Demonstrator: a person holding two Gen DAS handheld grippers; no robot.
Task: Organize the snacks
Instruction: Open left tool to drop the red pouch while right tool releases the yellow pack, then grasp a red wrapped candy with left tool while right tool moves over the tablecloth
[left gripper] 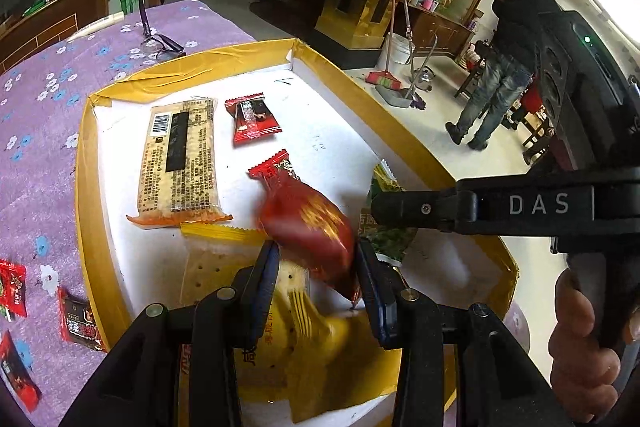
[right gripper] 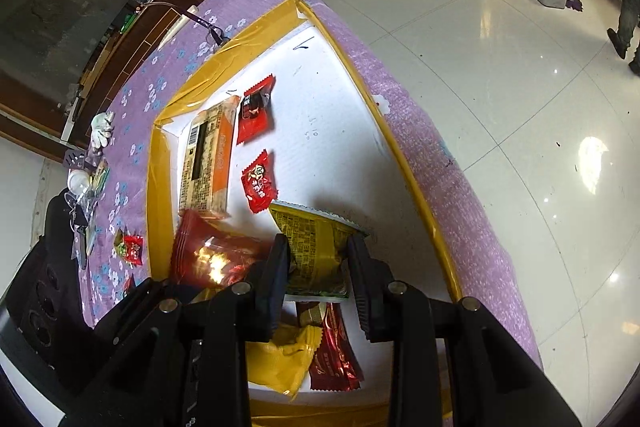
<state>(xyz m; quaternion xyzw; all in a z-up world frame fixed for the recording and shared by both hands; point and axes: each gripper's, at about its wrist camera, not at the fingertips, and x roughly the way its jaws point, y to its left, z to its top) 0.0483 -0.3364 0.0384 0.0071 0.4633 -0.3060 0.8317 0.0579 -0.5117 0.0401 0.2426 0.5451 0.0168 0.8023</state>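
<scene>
A shallow white tray with a yellow taped rim lies on a purple flowered cloth. My left gripper is shut on a dark red snack packet, held just above the tray's near end. In the right wrist view that red packet shows at the left. My right gripper is shut on a green-yellow printed packet; its finger crosses the left wrist view. In the tray lie a long cracker pack, two small red candies and yellow packets.
Small red snacks lie on the cloth left of the tray. Glasses rest beyond its far edge. The table's right edge drops to a tiled floor, where a broom and dustpan stand and a person is standing.
</scene>
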